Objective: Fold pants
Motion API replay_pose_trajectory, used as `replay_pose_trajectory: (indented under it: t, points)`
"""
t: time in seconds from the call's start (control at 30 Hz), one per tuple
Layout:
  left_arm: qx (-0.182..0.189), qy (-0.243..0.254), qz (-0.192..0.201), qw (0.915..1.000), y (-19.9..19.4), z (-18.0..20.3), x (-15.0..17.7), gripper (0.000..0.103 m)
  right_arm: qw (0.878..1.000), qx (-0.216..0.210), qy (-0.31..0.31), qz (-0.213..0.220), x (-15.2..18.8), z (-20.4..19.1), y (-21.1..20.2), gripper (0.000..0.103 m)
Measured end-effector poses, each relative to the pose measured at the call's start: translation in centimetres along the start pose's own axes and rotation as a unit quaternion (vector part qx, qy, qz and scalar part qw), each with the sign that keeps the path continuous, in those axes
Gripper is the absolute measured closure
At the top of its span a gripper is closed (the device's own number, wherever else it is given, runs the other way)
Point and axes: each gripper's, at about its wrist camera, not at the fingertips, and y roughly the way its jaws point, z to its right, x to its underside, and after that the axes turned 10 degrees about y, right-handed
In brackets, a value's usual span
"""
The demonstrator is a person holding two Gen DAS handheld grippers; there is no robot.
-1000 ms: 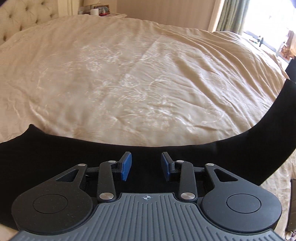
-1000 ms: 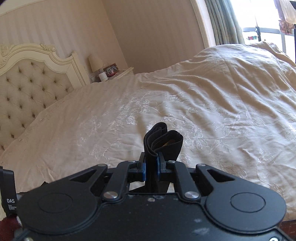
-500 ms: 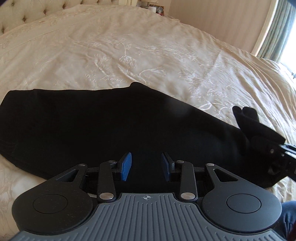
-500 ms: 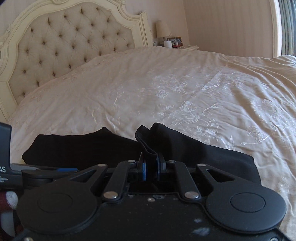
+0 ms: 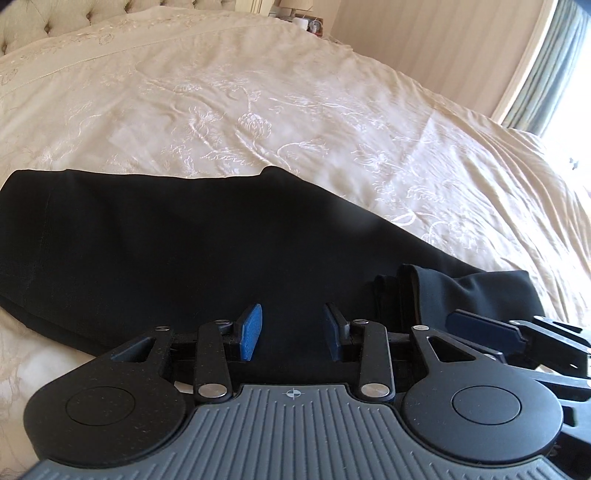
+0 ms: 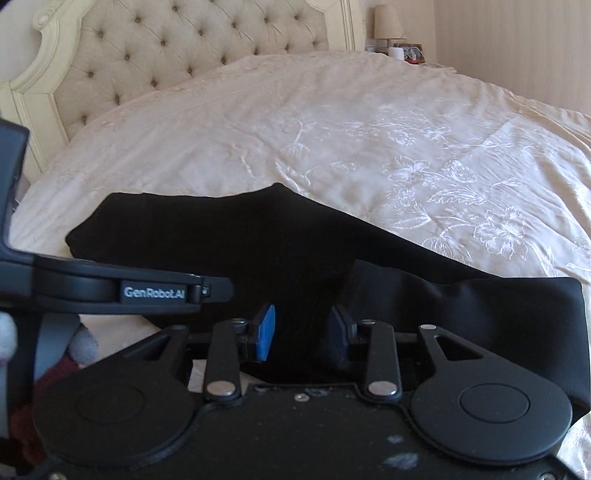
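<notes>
Pants (image 5: pixel 177 243), black, lie flat across the near side of the bed (image 5: pixel 295 110), stretched left to right on the cream embroidered cover; the wide end sits to the left, and the narrow end, bunched into a few folds (image 5: pixel 424 291), lies at the right. The left gripper (image 5: pixel 291 332) hovers low over the middle of the cloth; its blue pads stand apart with nothing between them. The right gripper (image 6: pixel 301 332) is just beside it on the right, over the folded end (image 6: pixel 461 306); its jaws are spread too, and dark cloth shows in the gap, though neither pad presses on it as far as one can tell. From the right camera the left gripper's body (image 6: pixel 122 291) crosses the left edge, close by. A tufted headboard (image 6: pixel 184 55) stands behind; a lamp (image 6: pixel 388 22) sits on a far bedside stand.
</notes>
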Motion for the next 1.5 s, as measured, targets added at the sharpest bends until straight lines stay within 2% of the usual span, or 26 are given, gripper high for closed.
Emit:
replay_pose_trajectory:
  t: [0.07, 0.17, 0.37, 0.47, 0.57, 0.73, 0.77, 0.8, 0.83, 0.87, 1.0, 1.03, 1.07, 1.1, 1.13, 1.27, 1.37, 1.43, 1.47, 1.5]
  points:
    - [0.004, -0.002, 0.005, 1.0000, -0.3, 0.4, -0.4, 0.063, 1.000, -0.018, 0.011, 0.009, -0.8, 0.6, -2.2, 0.066]
    - [0.014, 0.013, 0.007, 0.9998, -0.4, 1.7, -1.2, 0.061, 0.999, -0.024, 0.035, 0.032, -1.9, 2.7, -5.1, 0.065]
    - [0.029, 0.080, -0.011, 0.9963, 0.9, 6.4, -2.2, 0.055, 0.989, 0.031, 0.131, 0.067, -3.4, 8.9, -8.4, 0.065]
    - [0.036, 0.103, -0.045, 0.9930, 3.1, 8.4, -2.5, 0.054, 0.980, 0.054, 0.175, 0.072, -3.5, 11.9, -9.0, 0.064]
    - [0.023, 0.110, -0.082, 0.9903, 5.5, 9.6, -2.3, 0.054, 0.974, 0.064, 0.207, 0.063, -3.2, 14.2, -9.6, 0.063]
    - [0.018, 0.105, -0.086, 0.9905, 6.6, 10.1, -2.0, 0.055, 0.970, 0.072, 0.224, 0.054, -2.4, 16.5, -10.5, 0.063]
    - [0.017, 0.104, -0.079, 0.9913, 6.5, 10.1, -1.9, 0.076, 0.970, 0.073, 0.225, 0.050, -2.3, 16.7, -10.4, 0.063]
    - [0.014, 0.101, -0.076, 0.9919, 6.4, 9.9, -2.0, 0.087, 0.970, 0.072, 0.226, 0.045, -2.2, 16.9, -10.2, 0.063]
    - [0.016, 0.092, -0.076, 0.9927, 6.3, 9.6, -2.2, 0.090, 0.971, 0.069, 0.226, 0.038, -2.2, 17.0, -10.0, 0.063]
    - [0.021, 0.082, -0.074, 0.9936, 5.9, 9.2, -2.4, 0.103, 0.972, 0.067, 0.221, 0.030, -2.4, 17.0, -9.6, 0.063]
    - [0.006, 0.086, -0.073, 0.9936, 5.1, 8.1, -2.7, 0.103, 0.980, 0.079, 0.181, -0.001, -2.9, 17.1, -8.5, 0.069]
    - [0.010, 0.086, -0.077, 0.9932, 5.2, 7.8, -2.7, 0.103, 0.981, 0.083, 0.173, -0.007, -2.9, 17.2, -8.3, 0.075]
    - [0.011, 0.085, -0.082, 0.9930, 5.3, 7.6, -2.7, 0.103, 0.982, 0.084, 0.166, -0.016, -3.0, 17.2, -7.9, 0.089]
    - [0.009, 0.083, -0.086, 0.9928, 5.3, 7.4, -2.6, 0.103, 0.983, 0.082, 0.161, -0.024, -3.1, 17.3, -7.5, 0.097]
    - [0.003, 0.083, -0.088, 0.9927, 5.2, 7.1, -2.4, 0.103, 0.984, 0.084, 0.157, -0.028, -3.1, 17.4, -7.1, 0.101]
    - [0.004, 0.077, -0.086, 0.9933, 4.7, 6.8, -2.3, 0.102, 0.984, 0.078, 0.149, -0.053, -3.2, 18.3, -5.4, 0.101]
    - [0.006, 0.074, -0.081, 0.9940, 4.4, 7.0, -2.8, 0.099, 0.982, 0.058, 0.140, -0.110, -2.5, 19.0, -3.2, 0.101]
    - [0.009, 0.077, -0.079, 0.9939, 4.3, 7.4, -3.3, 0.088, 0.980, 0.067, 0.123, -0.143, -1.9, 19.2, -2.0, 0.101]
    - [0.010, 0.077, -0.075, 0.9942, 4.2, 7.6, -3.5, 0.075, 0.979, 0.071, 0.113, -0.156, -1.7, 19.2, -1.7, 0.101]
    - [0.012, 0.076, -0.068, 0.9947, 4.1, 7.8, -3.8, 0.071, 0.978, 0.069, 0.107, -0.163, -1.4, 19.3, -1.5, 0.101]
